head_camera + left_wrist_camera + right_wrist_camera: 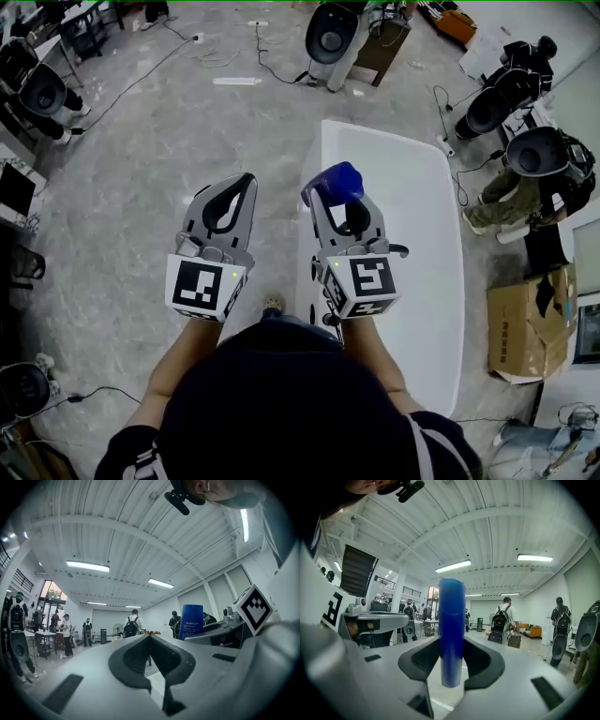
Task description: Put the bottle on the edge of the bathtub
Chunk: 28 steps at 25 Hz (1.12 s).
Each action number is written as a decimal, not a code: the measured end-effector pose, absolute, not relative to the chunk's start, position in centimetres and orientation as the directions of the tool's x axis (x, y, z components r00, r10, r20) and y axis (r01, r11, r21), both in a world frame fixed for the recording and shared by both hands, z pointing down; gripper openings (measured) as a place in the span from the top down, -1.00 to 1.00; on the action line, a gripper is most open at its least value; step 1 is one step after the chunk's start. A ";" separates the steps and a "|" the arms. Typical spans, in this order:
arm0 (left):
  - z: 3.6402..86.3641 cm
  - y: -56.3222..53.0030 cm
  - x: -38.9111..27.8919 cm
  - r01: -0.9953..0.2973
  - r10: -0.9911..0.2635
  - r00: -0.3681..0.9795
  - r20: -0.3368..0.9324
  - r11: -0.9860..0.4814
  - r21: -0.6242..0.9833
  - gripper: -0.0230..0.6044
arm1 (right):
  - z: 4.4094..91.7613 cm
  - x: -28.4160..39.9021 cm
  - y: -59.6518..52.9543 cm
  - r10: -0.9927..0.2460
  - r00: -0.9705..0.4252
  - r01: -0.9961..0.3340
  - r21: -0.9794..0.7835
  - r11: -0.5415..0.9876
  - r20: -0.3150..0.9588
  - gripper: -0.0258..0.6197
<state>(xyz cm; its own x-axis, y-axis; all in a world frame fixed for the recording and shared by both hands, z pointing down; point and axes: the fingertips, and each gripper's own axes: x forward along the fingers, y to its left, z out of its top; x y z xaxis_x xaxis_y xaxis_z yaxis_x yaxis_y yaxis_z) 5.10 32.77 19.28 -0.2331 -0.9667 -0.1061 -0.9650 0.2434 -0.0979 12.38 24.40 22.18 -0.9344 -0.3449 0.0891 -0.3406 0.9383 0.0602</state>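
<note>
The right gripper [451, 645] is clamping the bottle [452, 620]: both pads are pressing on the blue body, with the jaws standing partly apart around it. The bottle is standing upright, its long axis crossing the jaws vertically and its base hanging free below them. The left gripper [150, 640] is carrying nothing, and its jaws are meeting tip to tip.

The bathtub [417, 202] is lying below and ahead of the right gripper, and its long left edge is running almost directly under the bottle. The right hand is the nearer one; the left gripper is hovering over bare floor beside the tub. As a judgement, the coming move is calling for a descent onto that edge with the bottle kept vertical.

Only the head view is showing the tub and its edge. The right gripper view is showing the grip itself. The left gripper view is showing the bottle's printed side, off to its right.
</note>
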 end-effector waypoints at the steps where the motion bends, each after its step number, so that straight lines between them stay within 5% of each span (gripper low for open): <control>1: 19.2 31.7 4.4 -0.964 -0.965 -0.238 -0.113 0.249 -0.094 0.85 | 22.2 11.6 23.3 -0.343 -0.935 -0.339 0.058 0.939 0.086 0.40; 28: 23.0 13.6 -11.8 -0.982 -0.984 -0.172 -0.046 0.175 -0.073 0.85 | 26.0 -1.4 3.6 -0.466 -0.874 -0.465 0.039 0.884 0.137 0.40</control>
<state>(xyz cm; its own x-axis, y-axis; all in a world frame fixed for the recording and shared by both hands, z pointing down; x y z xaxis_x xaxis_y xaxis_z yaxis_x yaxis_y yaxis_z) -11.77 13.57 22.99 -0.1724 -0.9839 -0.0462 -0.9818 0.1754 -0.0730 -1.45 3.56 25.99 -0.8743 -0.4656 0.1373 -0.4649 0.8845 0.0390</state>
